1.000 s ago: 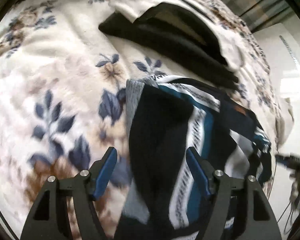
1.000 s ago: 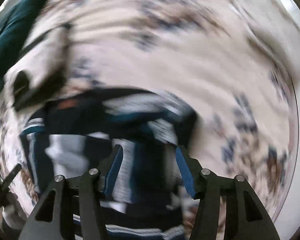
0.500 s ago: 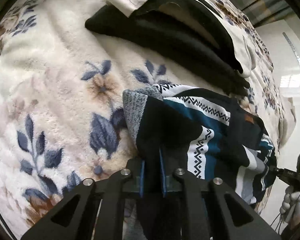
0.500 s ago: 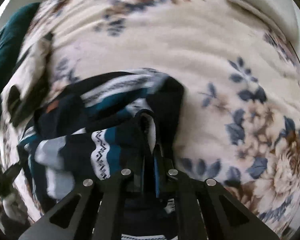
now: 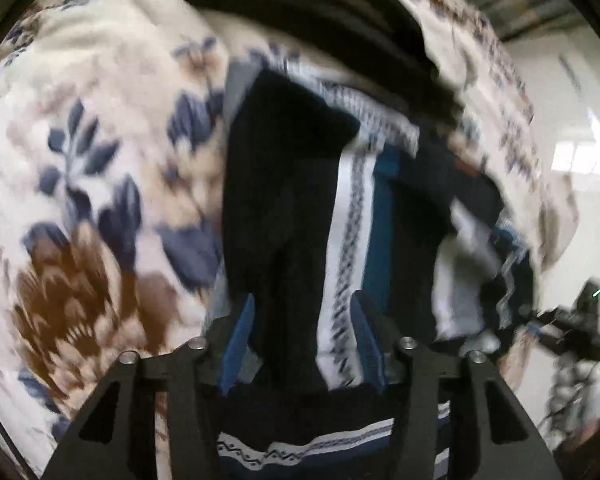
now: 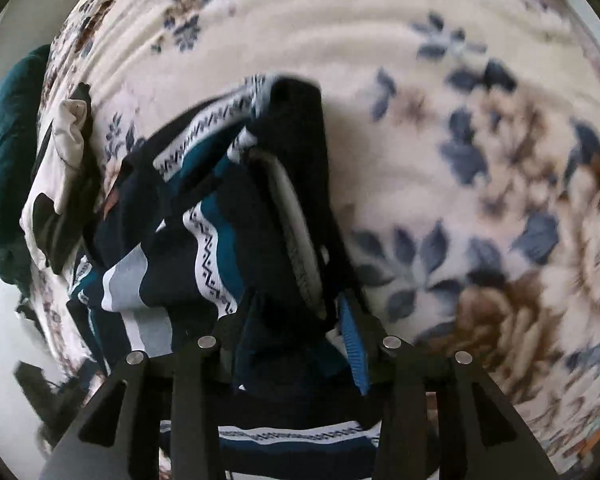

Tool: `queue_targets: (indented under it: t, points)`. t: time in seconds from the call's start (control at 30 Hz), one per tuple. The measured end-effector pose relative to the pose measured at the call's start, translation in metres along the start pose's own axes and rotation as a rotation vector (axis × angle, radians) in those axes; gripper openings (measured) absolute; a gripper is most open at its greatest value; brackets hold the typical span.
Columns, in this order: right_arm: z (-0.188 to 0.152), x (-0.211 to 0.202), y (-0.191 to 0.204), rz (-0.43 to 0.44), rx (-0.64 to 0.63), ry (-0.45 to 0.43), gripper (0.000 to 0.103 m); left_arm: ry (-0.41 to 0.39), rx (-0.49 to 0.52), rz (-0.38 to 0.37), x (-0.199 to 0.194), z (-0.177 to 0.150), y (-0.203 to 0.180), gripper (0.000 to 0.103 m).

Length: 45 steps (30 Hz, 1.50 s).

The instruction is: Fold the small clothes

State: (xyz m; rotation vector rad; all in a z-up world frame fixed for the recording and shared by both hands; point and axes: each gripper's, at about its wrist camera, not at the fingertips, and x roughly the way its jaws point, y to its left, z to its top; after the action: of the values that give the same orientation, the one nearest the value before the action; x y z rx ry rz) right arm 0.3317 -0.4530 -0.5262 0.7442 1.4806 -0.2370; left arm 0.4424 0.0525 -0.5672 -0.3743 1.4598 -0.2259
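A small knitted sweater [image 5: 300,208] in navy, teal and white patterned stripes lies bunched on a floral blanket [image 5: 100,140]. My left gripper [image 5: 302,336] is open, its blue pads on either side of the sweater's dark fold, which runs between them. In the right wrist view the same sweater [image 6: 228,216] is folded over itself. My right gripper [image 6: 304,328] is open too, with the sweater's edge lying between its fingers. The other gripper shows at the far right of the left wrist view [image 5: 568,324].
A folded black and white garment [image 5: 340,20] lies beyond the sweater; it also shows in the right wrist view [image 6: 60,176]. A dark teal cloth [image 6: 8,160] sits at the left edge. The bed's edge and a white floor [image 5: 580,128] are on the right.
Half a second ago both grippers were shut on the sweater; both have now opened and let it go. The views are blurred by motion and the folded sweater has dropped onto the blanket.
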Motion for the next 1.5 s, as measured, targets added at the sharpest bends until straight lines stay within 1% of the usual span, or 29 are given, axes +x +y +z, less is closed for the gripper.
queue_targets:
  t: [0.03,0.07,0.17,0.27,0.3,0.33,0.37,0.4,0.43,0.47,0.5,0.57,0.63,0.67,0.73,0.77,0.83,0.9,0.97,1.07,1.1,1.13,1.17,1.23,1.27,1.33,1.37,1.43,1.5]
  points:
    - [-0.003,0.001,0.001,-0.006,-0.005,-0.015,0.018,0.014,0.026,0.026,0.006,-0.004,-0.002,0.023]
    - [-0.007,-0.003,0.003,-0.035,-0.018,-0.041,0.018,0.025,0.049,0.053,0.010,-0.007,-0.003,0.023]
    - [-0.008,-0.011,0.004,-0.080,-0.025,-0.082,0.016,0.023,0.069,0.040,0.011,-0.012,0.002,0.025]
    - [-0.006,-0.010,-0.002,-0.123,-0.033,-0.056,0.017,0.007,0.091,0.042,0.006,-0.010,0.001,0.026]
    - [-0.005,-0.005,0.001,-0.133,-0.055,-0.025,0.019,-0.004,0.094,0.047,0.003,-0.008,0.000,0.025]
    - [-0.006,-0.002,0.004,-0.152,-0.077,-0.002,0.029,-0.015,0.095,0.050,0.000,-0.005,-0.001,0.027]
    - [-0.007,-0.001,0.009,-0.172,-0.094,0.008,0.038,-0.046,0.105,0.069,-0.008,-0.003,0.000,0.031]
    - [-0.010,-0.002,0.012,-0.181,-0.105,0.004,0.063,-0.067,0.117,0.091,-0.012,0.000,-0.002,0.053]
    - [-0.013,-0.006,0.017,-0.180,-0.111,-0.010,0.088,-0.081,0.128,0.118,-0.015,0.004,-0.003,0.085]
    - [-0.016,-0.010,0.021,-0.179,-0.114,-0.020,0.095,-0.098,0.136,0.148,-0.017,0.008,-0.004,0.094]
    - [-0.019,-0.014,0.025,-0.176,-0.117,-0.028,0.097,-0.129,0.137,0.159,-0.023,0.011,-0.005,0.095]
    - [-0.029,-0.025,0.028,-0.170,-0.120,-0.043,0.097,-0.174,0.140,0.182,-0.032,0.016,-0.009,0.096]
    - [-0.039,-0.038,0.031,-0.160,-0.137,-0.057,0.100,-0.205,0.159,0.208,-0.042,0.018,-0.016,0.103]
    - [-0.044,-0.045,0.030,-0.161,-0.150,-0.065,0.103,-0.232,0.173,0.224,-0.051,0.016,-0.025,0.103]
    - [-0.056,-0.061,0.028,-0.171,-0.197,-0.083,0.103,-0.270,0.199,0.231,-0.060,0.008,-0.040,0.103]
    - [-0.062,-0.069,0.025,-0.178,-0.220,-0.087,0.103,-0.297,0.223,0.256,-0.064,-0.001,-0.057,0.103]
    - [-0.074,-0.082,0.014,-0.178,-0.261,-0.082,0.103,-0.295,0.250,0.281,-0.066,-0.018,-0.076,0.103]
    - [-0.086,-0.094,-0.003,-0.179,-0.302,-0.068,0.103,-0.307,0.269,0.291,-0.067,-0.049,-0.106,0.103]
    - [-0.097,-0.106,-0.023,-0.180,-0.348,-0.058,0.103,-0.306,0.273,0.282,-0.067,-0.084,-0.131,0.103]
    - [-0.111,-0.122,-0.061,-0.212,-0.405,-0.038,0.103,-0.241,0.271,0.271,-0.056,-0.148,-0.176,0.103]
    - [-0.113,-0.125,-0.075,-0.225,-0.418,-0.028,0.103,-0.195,0.267,0.259,-0.046,-0.176,-0.197,0.103]
    - [-0.116,-0.132,-0.093,-0.243,-0.423,-0.024,0.103,-0.162,0.267,0.250,-0.040,-0.191,-0.208,0.103]
    - [-0.117,-0.135,-0.105,-0.248,-0.422,-0.019,0.103,-0.094,0.272,0.231,-0.025,-0.220,-0.228,0.103]
    - [-0.121,-0.142,-0.136,-0.267,-0.410,0.003,0.103,0.009,0.281,0.230,0.003,-0.261,-0.257,0.103]
    - [-0.122,-0.144,-0.149,-0.274,-0.400,0.011,0.103,0.058,0.281,0.215,0.017,-0.281,-0.269,0.103]
    - [-0.123,-0.147,-0.180,-0.284,-0.372,0.033,0.103,0.126,0.280,0.212,0.044,-0.311,-0.289,0.103]
    - [-0.123,-0.147,-0.189,-0.288,-0.360,0.038,0.103,0.184,0.291,0.208,0.067,-0.330,-0.301,0.103]
    - [-0.120,-0.146,-0.210,-0.297,-0.335,0.049,0.103,0.241,0.303,0.228,0.100,-0.354,-0.313,0.103]
    - [-0.117,-0.142,-0.226,-0.307,-0.323,0.055,0.103,0.280,0.302,0.266,0.128,-0.363,-0.314,0.103]
